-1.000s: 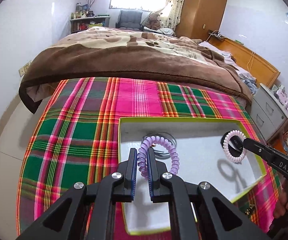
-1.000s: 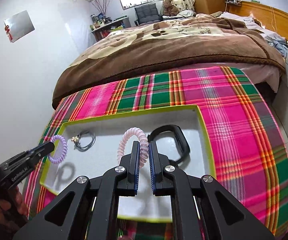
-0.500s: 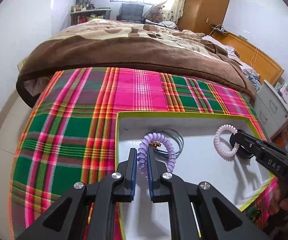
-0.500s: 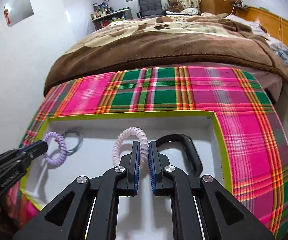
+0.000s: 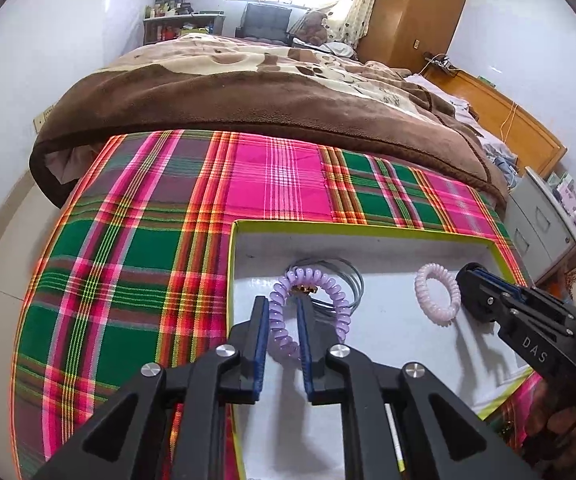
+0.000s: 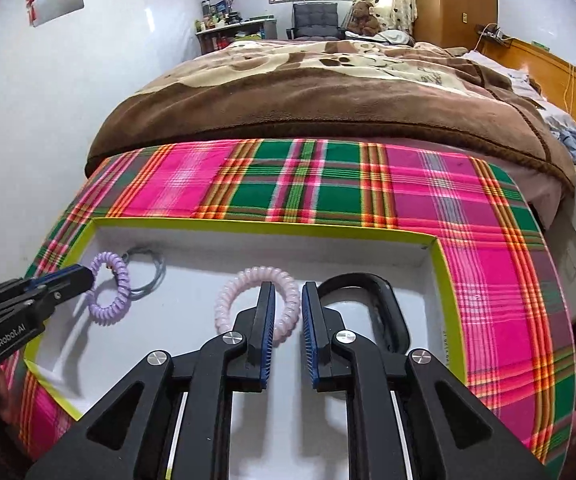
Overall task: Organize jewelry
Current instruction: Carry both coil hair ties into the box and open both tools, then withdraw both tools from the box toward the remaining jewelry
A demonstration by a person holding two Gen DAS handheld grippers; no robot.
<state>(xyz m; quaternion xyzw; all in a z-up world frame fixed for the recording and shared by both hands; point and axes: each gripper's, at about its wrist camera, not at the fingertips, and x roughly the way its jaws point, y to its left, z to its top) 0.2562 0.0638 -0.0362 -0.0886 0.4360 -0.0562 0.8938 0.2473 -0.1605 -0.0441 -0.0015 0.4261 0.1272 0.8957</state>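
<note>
A white tray with a yellow-green rim (image 5: 360, 230) (image 6: 264, 227) lies on a plaid cloth. My left gripper (image 5: 282, 306) is open around the left side of a purple coil hair tie (image 5: 340, 300), which rests in the tray; it also shows in the right wrist view (image 6: 117, 276). My right gripper (image 6: 287, 292) is open around the right side of a pink coil hair tie (image 6: 230, 294), also seen in the left wrist view (image 5: 437, 293). A thin grey ring (image 5: 352, 280) with a small gold charm lies under the purple tie. A black band (image 6: 388, 304) lies at the tray's right.
The plaid cloth (image 5: 136, 264) covers the table around the tray. A bed with a brown blanket (image 6: 328, 92) stands just behind the table. Grey drawers (image 5: 540, 220) stand at the right. A white wall is at the left.
Both grippers lowered into the tray and opened. The purple and pink coil ties now rest on the tray floor between the spread fingers instead of being pinched.
</note>
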